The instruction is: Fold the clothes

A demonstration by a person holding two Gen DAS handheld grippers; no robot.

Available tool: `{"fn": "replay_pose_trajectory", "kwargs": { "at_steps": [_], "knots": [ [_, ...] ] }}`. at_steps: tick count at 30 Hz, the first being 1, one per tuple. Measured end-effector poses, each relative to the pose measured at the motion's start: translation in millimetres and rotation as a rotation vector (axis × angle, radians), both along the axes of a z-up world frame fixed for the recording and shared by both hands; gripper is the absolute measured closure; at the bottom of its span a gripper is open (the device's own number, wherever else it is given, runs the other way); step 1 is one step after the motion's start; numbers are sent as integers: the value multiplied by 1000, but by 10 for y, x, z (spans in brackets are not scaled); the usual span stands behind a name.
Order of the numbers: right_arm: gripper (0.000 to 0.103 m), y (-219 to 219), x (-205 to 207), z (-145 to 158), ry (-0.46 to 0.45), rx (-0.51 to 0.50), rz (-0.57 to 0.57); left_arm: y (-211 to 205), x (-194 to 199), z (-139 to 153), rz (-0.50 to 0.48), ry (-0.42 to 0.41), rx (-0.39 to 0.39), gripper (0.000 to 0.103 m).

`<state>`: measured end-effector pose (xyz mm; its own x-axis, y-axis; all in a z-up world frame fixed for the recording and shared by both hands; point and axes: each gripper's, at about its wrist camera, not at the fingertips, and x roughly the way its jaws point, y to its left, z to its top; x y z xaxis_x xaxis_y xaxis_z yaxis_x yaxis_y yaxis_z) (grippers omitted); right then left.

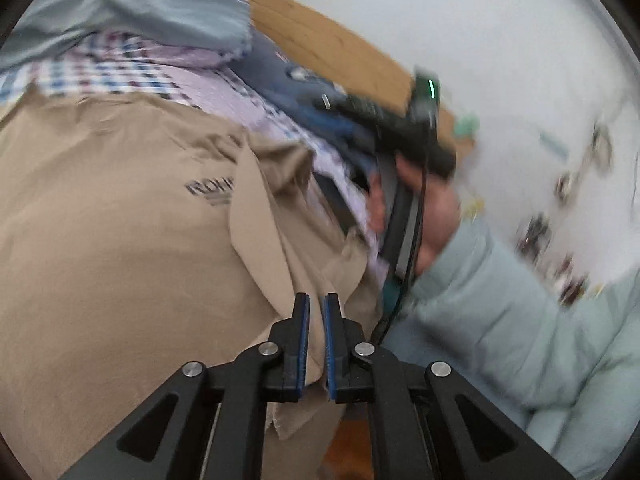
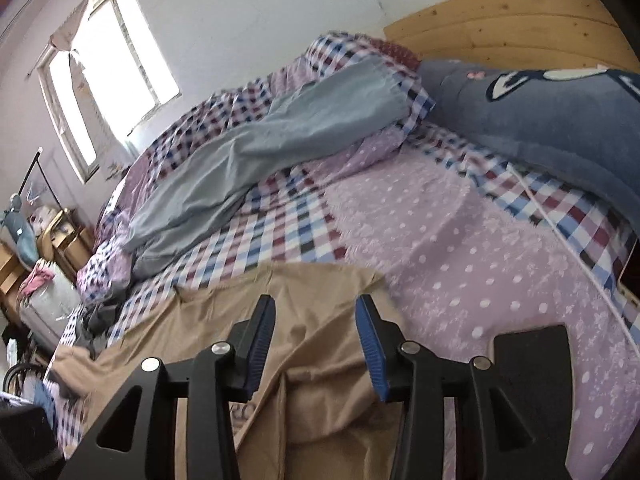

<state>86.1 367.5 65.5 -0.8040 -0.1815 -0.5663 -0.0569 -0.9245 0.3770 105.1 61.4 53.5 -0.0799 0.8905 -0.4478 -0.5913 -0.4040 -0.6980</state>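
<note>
A wooden headboard heads the bed; a blue plush pillow lies against it, a checked quilt spreads below, a window far left.

Tan shirt bears partial dark print "ROH".

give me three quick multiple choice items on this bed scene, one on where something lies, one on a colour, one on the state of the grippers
1. Where does the tan cotton T-shirt with dark lettering lie?
A. on the checked and dotted purple bedspread
B. on the wooden headboard
C. on the floor

2. What colour is the long garment draped over the rumpled quilt?
A. red
B. pale grey-blue
C. yellow

3. How do the grippers stand?
A. both wide open
B. both shut on cloth
C. left gripper pinching a tan fold, right gripper open

Answers: 1 A, the shirt spreads over the bedspread; 2 B, as the right wrist view shows; 3 C, the left jaws nearly meet with cloth between, the right jaws stand apart.
</note>
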Motion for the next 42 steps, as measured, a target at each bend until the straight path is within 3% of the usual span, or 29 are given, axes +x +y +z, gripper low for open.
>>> {"fn": "replay_pose_trajectory", "kwargs": {
  "at_steps": [3, 5, 7, 9, 14, 17, 22, 33, 42],
  "knots": [
    [58, -96, 55, -56, -53, -4, 53, -142, -102, 7, 38, -37, 48, 97],
    [57, -200, 170, -73, -74, -24, 116, -184, -150, -9, 72, -56, 38, 87],
    [57, -342, 317, -79, -77, -10, 164, -122, -135, -15, 67, -47, -4, 59],
    [57, -472, 432, -92, -83, 9, 198, -36, -73, -29, 42, -34, -45, 55],
    [57, -673, 565, -124, -89, 17, 255, 224, 162, -128, -29, 11, -179, 54],
    [57, -756, 602, -75, -64, 27, 296, 217, 251, -214, -4, 7, -243, 54],
    [57, -786, 585, -88, -71, 30, 300, 4, 473, -288, 127, -53, -225, 54],
    [57, -853, 563, -72, -60, 13, 320, -154, 586, -543, 323, -226, -87, 56],
    [57, -832, 560, -88, -65, 12, 306, -44, 727, -616, 345, -265, -124, 60]
  ]
}}
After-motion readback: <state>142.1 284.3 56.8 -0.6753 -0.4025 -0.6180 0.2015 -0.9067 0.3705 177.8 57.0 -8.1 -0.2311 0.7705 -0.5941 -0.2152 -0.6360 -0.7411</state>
